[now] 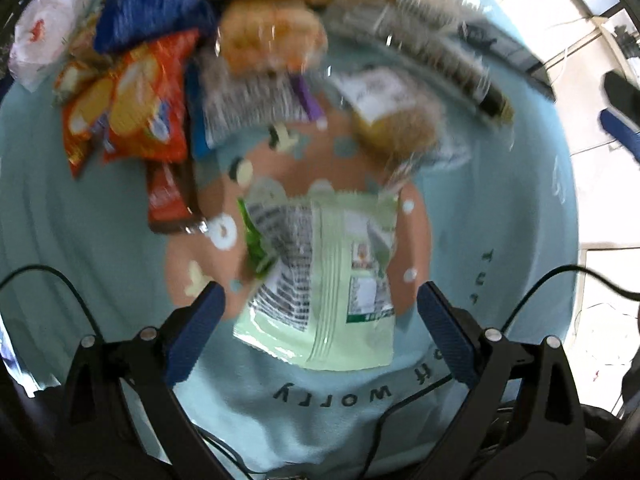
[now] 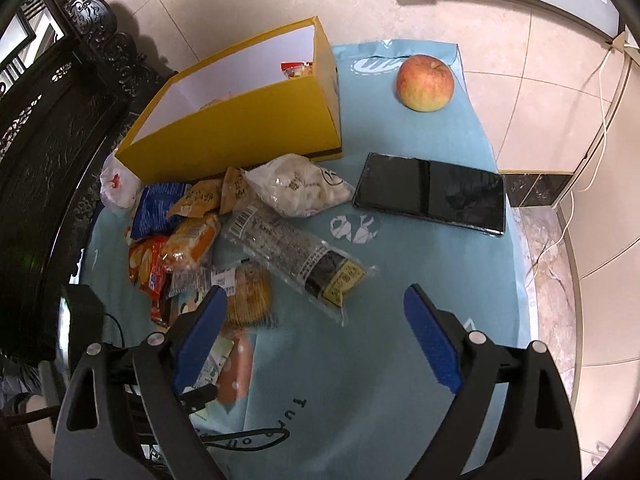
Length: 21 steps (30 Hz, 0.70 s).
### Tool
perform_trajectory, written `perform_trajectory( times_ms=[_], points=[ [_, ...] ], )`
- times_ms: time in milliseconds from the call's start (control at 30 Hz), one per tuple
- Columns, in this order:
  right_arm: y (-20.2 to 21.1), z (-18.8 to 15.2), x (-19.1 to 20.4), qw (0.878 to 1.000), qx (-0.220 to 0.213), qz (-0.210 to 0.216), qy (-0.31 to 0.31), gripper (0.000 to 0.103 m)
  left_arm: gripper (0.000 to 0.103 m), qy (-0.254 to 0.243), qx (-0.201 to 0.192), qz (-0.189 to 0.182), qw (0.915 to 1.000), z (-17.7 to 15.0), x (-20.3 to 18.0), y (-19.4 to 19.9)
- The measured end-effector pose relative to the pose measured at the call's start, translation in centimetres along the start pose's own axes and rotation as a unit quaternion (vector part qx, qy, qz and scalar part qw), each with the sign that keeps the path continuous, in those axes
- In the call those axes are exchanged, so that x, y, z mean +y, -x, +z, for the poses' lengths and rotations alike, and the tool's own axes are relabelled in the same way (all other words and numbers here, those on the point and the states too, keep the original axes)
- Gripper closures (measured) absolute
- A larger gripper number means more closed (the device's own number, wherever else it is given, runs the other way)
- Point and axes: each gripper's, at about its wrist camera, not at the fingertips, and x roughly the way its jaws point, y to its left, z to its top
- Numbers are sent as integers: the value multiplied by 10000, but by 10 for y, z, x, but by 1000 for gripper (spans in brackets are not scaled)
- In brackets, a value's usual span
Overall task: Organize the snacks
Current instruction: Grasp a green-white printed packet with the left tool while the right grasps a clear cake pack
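Blue-padded left gripper point(image 1: 320, 312) spread wide, holding nothing, poised over a pale green foil snack packet point(image 1: 332, 280) lying printed side up on the light blue printed cloth point(image 1: 500, 208). Beyond the packet, a round brown cookie in clear wrap point(image 1: 394, 128), an orange-red crinkled chip bag point(image 1: 140, 100), a dark blue pouch point(image 1: 152, 8), all blurred.

Right gripper point(image 2: 316, 316) likewise released and empty, over bare cloth. Just past its left finger, the same cookie point(image 2: 250, 296); ahead, a long clear sleeve with a dark roll and yellow label point(image 2: 296, 256), tilted across the cloth. Farther out, a white bag of pale round pieces point(image 2: 300, 184), two tan cracker packets point(image 2: 200, 198), then an open yellow cardboard box point(image 2: 240, 128) with a few snacks inside. Off to the right, a black slab phone point(image 2: 430, 194) lying flat and a red-yellow apple point(image 2: 425, 82), well apart from the pile.
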Motion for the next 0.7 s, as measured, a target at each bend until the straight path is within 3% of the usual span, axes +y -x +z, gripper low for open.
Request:
perform_trajectory(
  times_ms=[67, 100, 133, 200, 367, 600, 633, 700],
  points=[
    [-1, -2, 4, 10000, 36, -16, 78, 11, 12, -44, 5, 97, 9999, -4, 3, -5],
    [-3, -5, 9, 9998, 70, -33, 192, 11, 24, -143, -154, 199, 9996, -6, 3, -1],
    [-4, -6, 13, 9995, 96, -35, 284, 11, 27, -168, -196, 256, 9993, -7, 5, 1],
    [-9, -10, 24, 9985, 179, 7, 520, 11, 65, -95, -281, 286, 9991, -7, 13, 7],
    [-39, -19, 64, 9912, 618, 98, 1169, 11, 71, 178, -399, 71, 9990, -6, 36, 20],
    [-107, -18, 98, 9819, 1038, -346, 1545, 11, 72, 434, -270, -215, 9985, -20, 64, 12],
    [-114, -18, 98, 9807, 1095, -434, 1559, 13, 72, 430, -264, -242, 9984, -21, 66, 12],
    [-131, -20, 101, 9737, 1317, -619, 1755, 33, 72, 433, -256, -294, 9983, -21, 70, 13]
  ],
)
